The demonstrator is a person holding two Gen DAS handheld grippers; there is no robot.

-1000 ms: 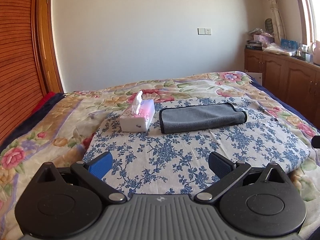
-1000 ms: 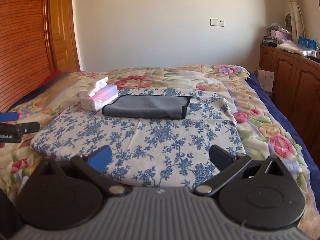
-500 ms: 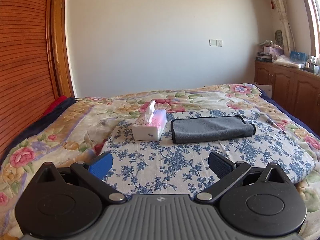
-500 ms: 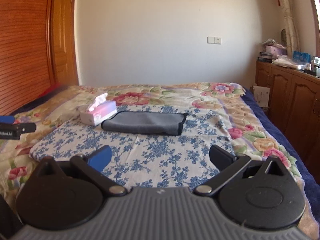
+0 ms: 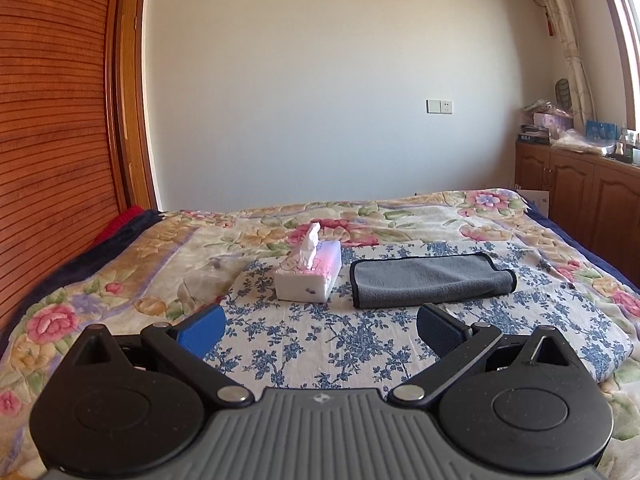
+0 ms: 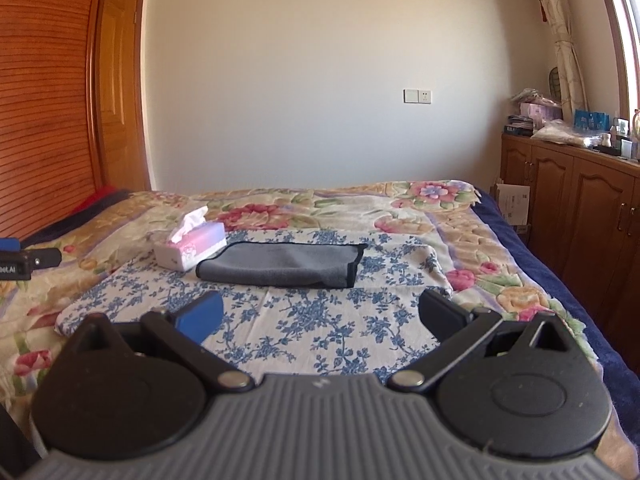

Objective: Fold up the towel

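Observation:
A grey towel point(image 5: 430, 280) with black edging lies folded on a blue-flowered cloth point(image 5: 360, 344) on the bed. It also shows in the right wrist view point(image 6: 280, 264). My left gripper point(image 5: 320, 328) is open and empty, well short of the towel and above the cloth's near part. My right gripper point(image 6: 320, 316) is open and empty, also well short of the towel. The tip of the left gripper point(image 6: 24, 262) shows at the left edge of the right wrist view.
A pink and white tissue box point(image 5: 310, 276) stands just left of the towel, also in the right wrist view point(image 6: 190, 246). The bed has a flowered quilt point(image 5: 120, 280). A wooden headboard point(image 5: 48, 160) is at left, wooden cabinets point(image 6: 580, 216) at right.
Both grippers have pulled back and tilted up, so the towel and tissue box sit farther away and lower in both views. Both stay open. The towel has not moved.

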